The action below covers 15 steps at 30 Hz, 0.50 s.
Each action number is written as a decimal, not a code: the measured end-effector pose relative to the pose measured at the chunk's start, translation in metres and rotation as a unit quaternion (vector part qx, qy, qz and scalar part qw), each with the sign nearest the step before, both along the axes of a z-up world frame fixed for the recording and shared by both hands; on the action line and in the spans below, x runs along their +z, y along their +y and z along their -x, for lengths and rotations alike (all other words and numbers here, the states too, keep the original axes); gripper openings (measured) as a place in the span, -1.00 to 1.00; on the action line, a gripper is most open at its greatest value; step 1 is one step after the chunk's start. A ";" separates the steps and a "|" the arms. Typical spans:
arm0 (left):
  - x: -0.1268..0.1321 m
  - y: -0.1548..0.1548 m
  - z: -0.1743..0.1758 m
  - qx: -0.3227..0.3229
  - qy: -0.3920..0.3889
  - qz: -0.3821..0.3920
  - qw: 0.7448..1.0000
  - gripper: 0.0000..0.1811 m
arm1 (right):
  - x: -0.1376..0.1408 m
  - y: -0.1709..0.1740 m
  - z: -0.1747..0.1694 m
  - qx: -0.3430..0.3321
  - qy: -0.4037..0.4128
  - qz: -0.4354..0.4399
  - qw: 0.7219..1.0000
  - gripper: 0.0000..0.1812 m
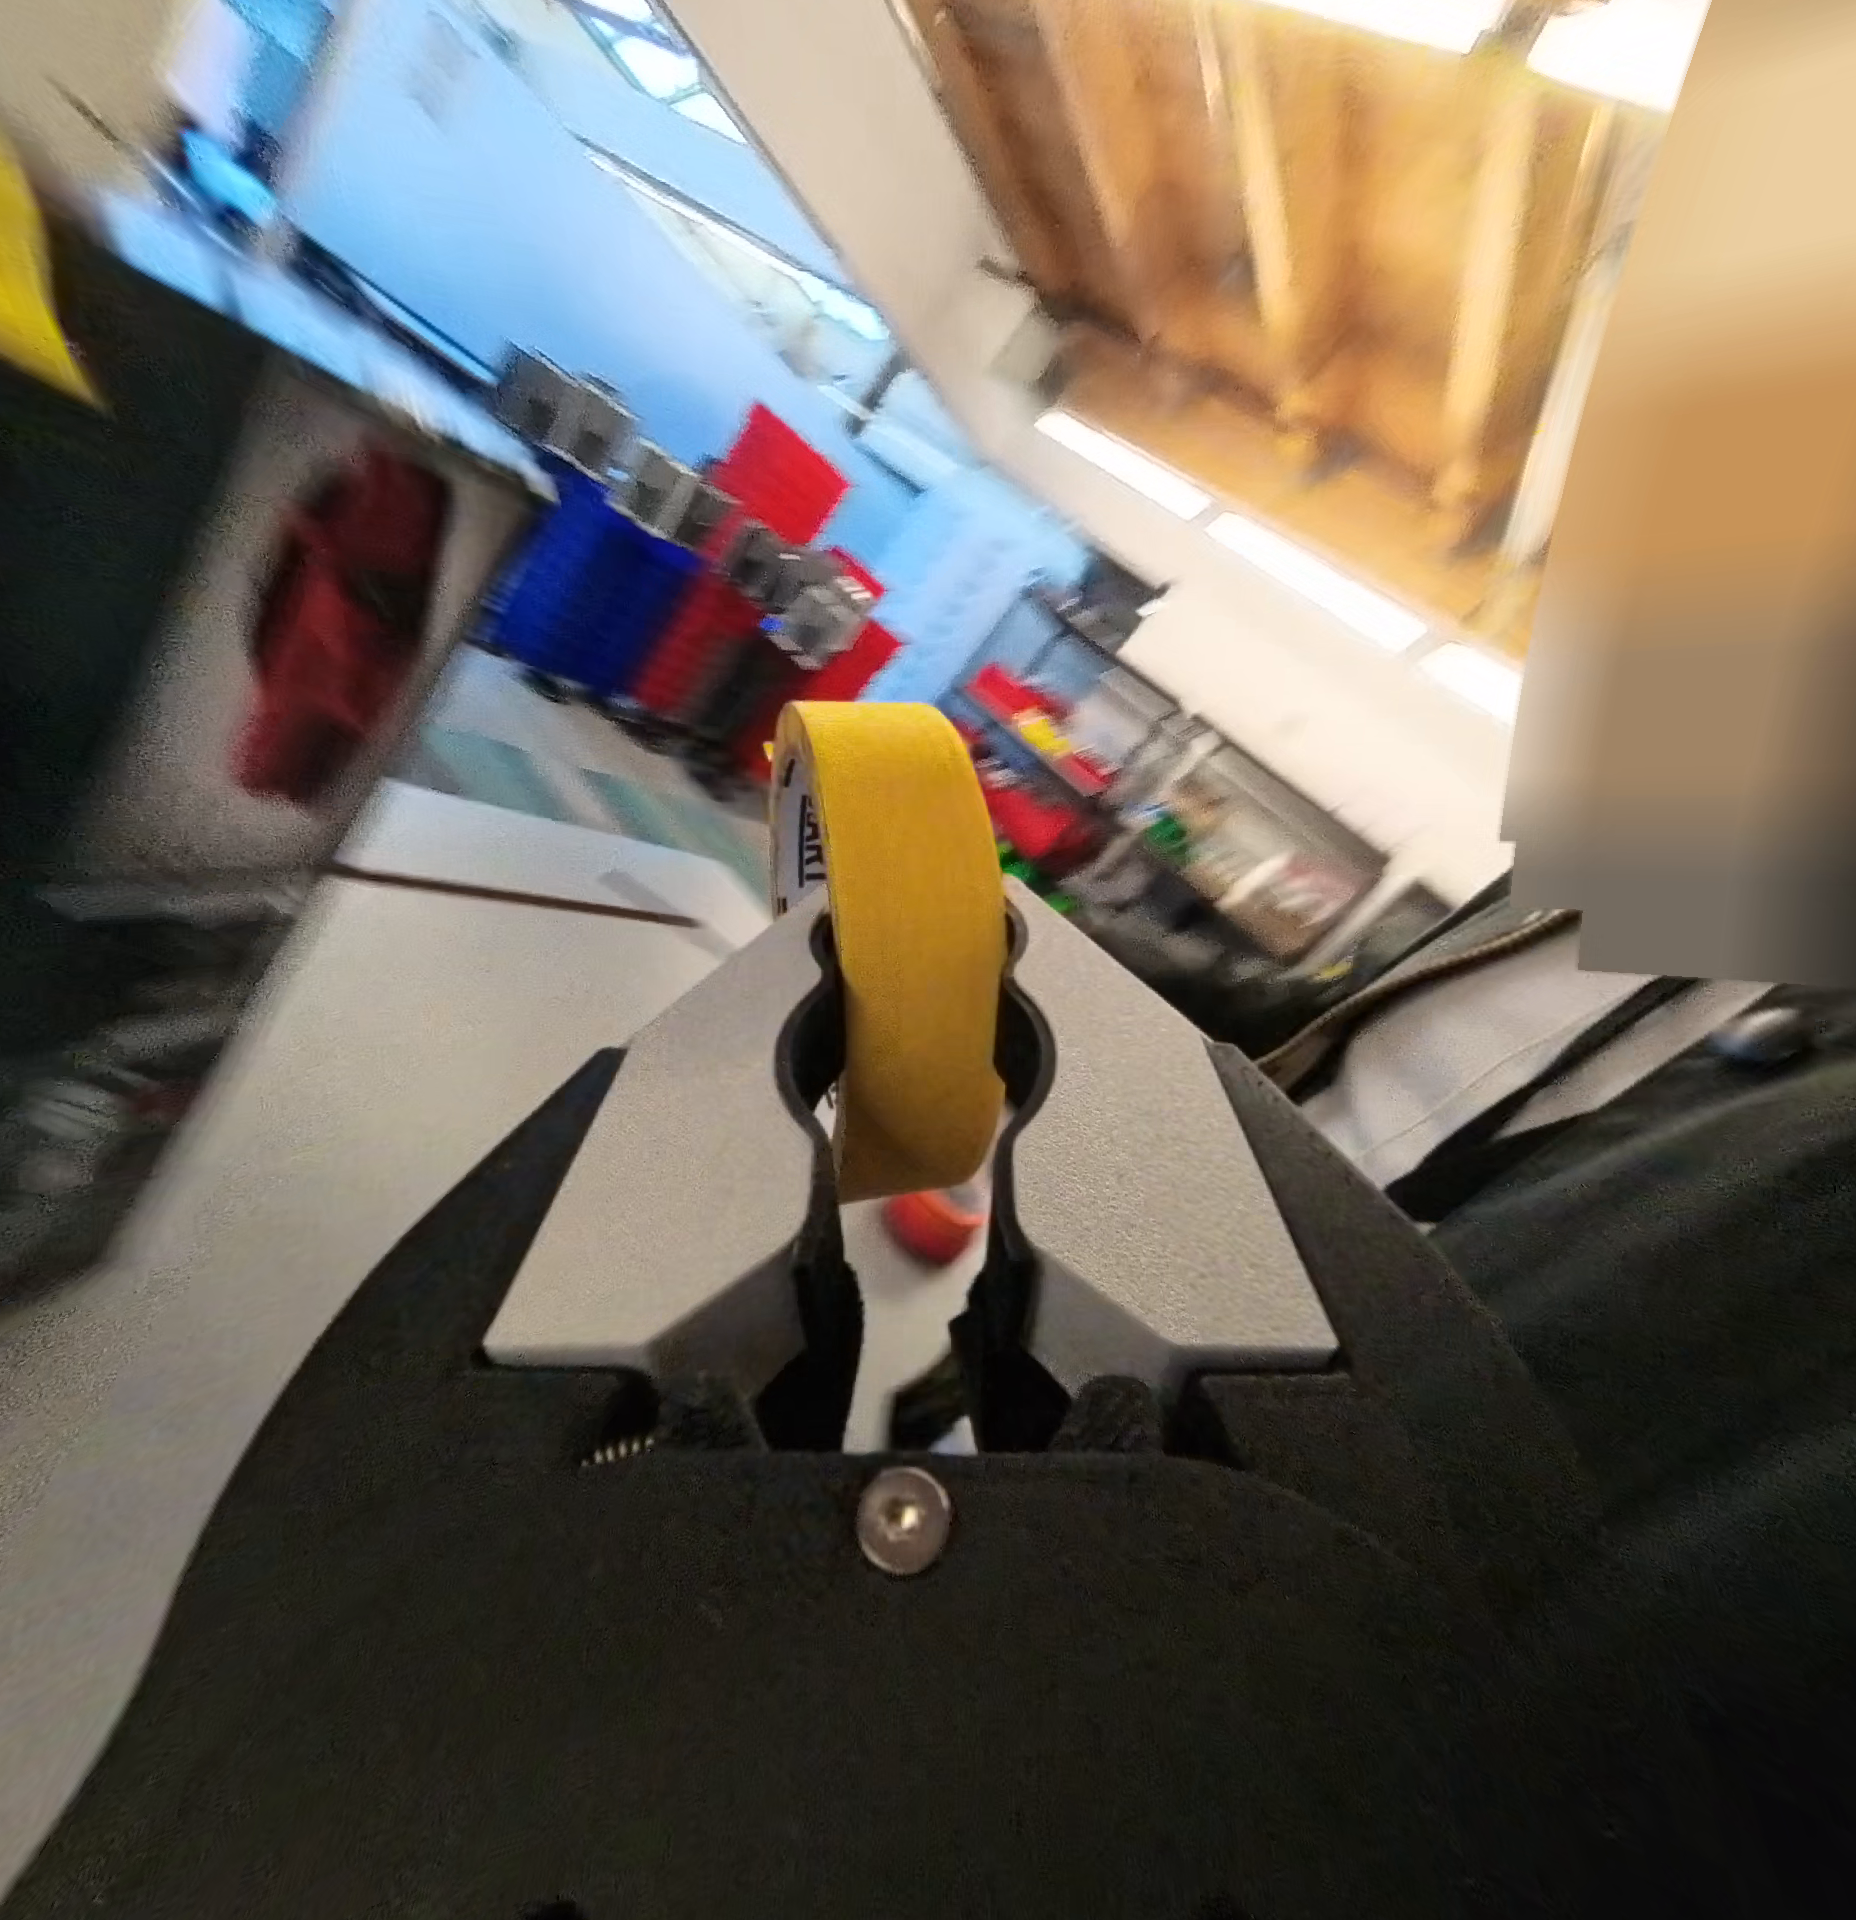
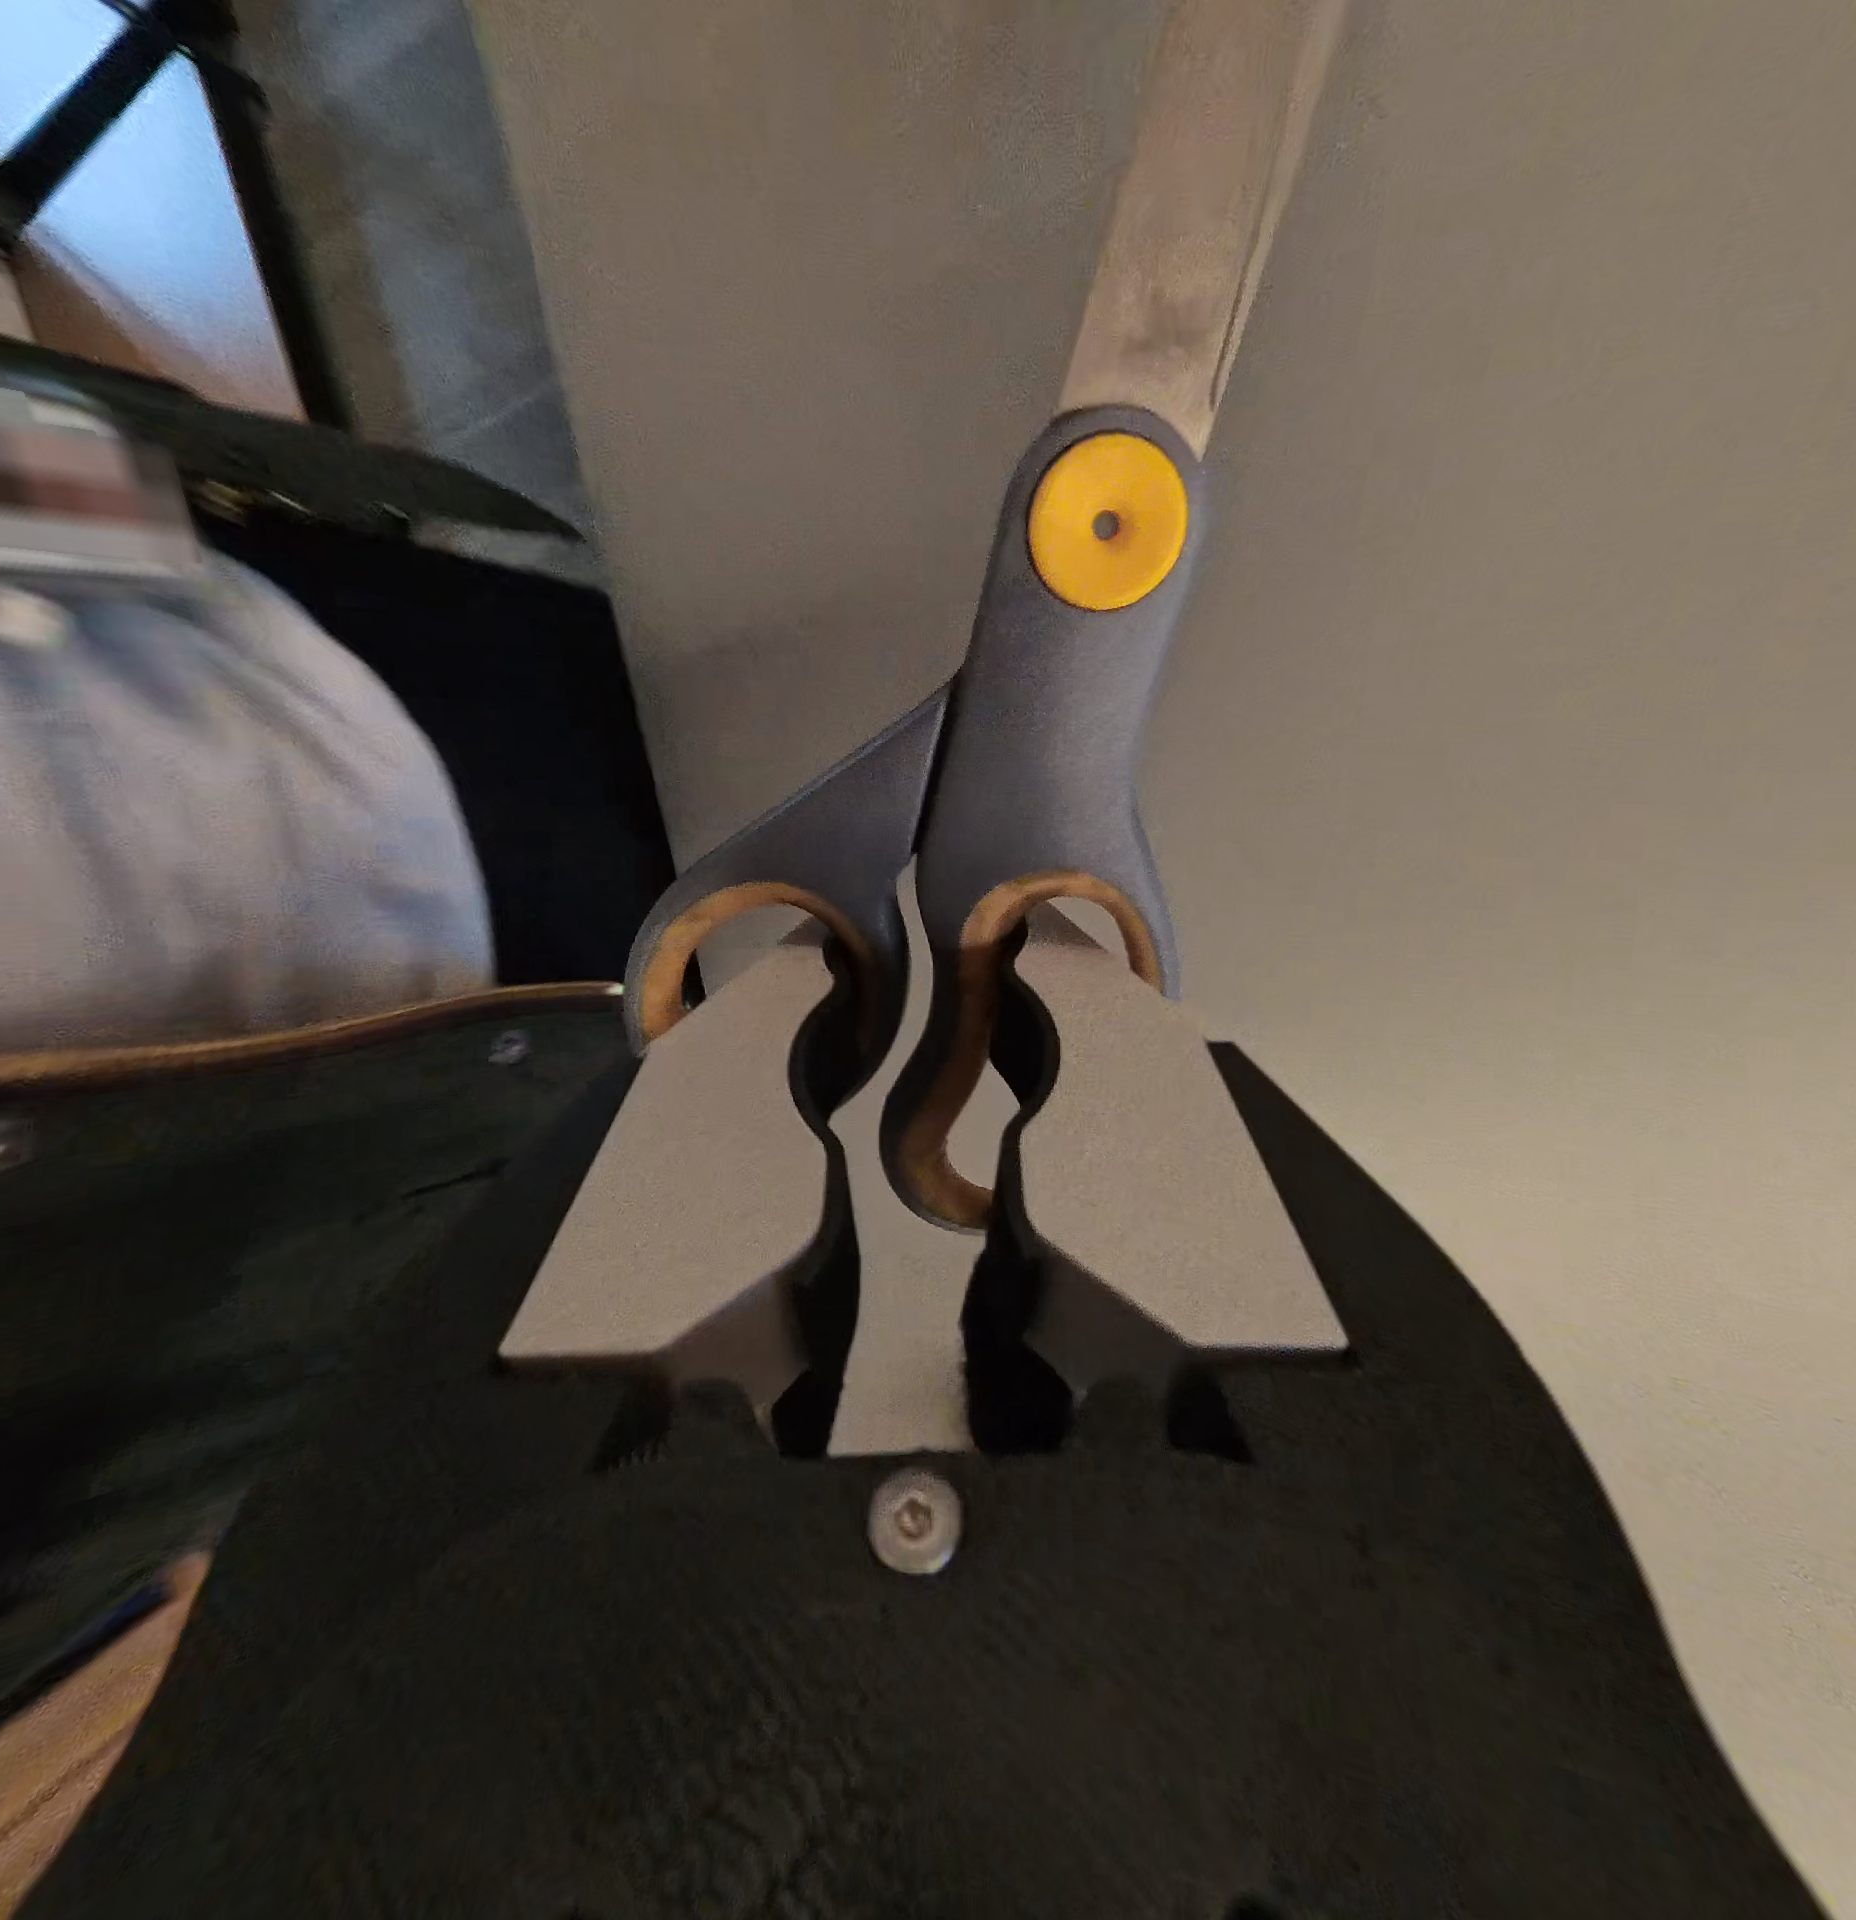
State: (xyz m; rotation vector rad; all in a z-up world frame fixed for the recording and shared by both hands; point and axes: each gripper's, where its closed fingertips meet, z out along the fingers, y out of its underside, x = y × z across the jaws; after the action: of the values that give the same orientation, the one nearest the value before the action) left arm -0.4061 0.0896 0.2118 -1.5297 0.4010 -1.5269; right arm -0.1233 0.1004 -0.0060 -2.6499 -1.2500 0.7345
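Above pale tabletop (image 1: 280, 1143), left claw (image 1: 911, 935) pinches one yellow tape roll (image 1: 903, 935); right claw (image 2: 919, 997) grips one scissors (image 2: 1059, 748).

scissors (image 2: 1069, 727) tip – cut off; bkgd blurred

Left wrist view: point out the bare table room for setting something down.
White table lies bare left of the left claw, which grips the yellow tape roll. An orange tape roll sits under the claw. Right side is crowded by dark fabric.

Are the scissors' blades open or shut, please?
Shut: the scissors show one closed blade above the pivot, and their handle loops sit nearly together, pinched by the right gripper.
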 end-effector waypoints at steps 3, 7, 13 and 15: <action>-0.069 0.011 -0.038 -0.019 -0.052 0.114 0.992 -0.76 | -0.094 -0.040 -0.037 -0.057 -0.039 0.065 0.995 -0.79; -0.175 0.013 -0.107 -0.046 -0.035 0.276 0.959 -0.76 | -0.164 -0.061 -0.079 -0.082 -0.123 0.045 0.988 -0.76; -0.212 0.005 -0.180 -0.030 -0.071 0.333 0.940 -0.76 | -0.150 -0.056 -0.083 -0.163 -0.033 0.046 0.985 -0.49; -0.212 -0.002 -0.198 -0.028 -0.052 0.320 0.946 -0.76 | -0.127 -0.053 -0.084 -0.169 -0.006 0.018 0.985 -0.43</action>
State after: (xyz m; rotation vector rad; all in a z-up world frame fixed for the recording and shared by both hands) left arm -0.2077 0.0875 -0.0002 -1.9198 -0.1395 -1.8827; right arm -0.0395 0.0478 -0.1335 -2.7943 -0.7612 0.6897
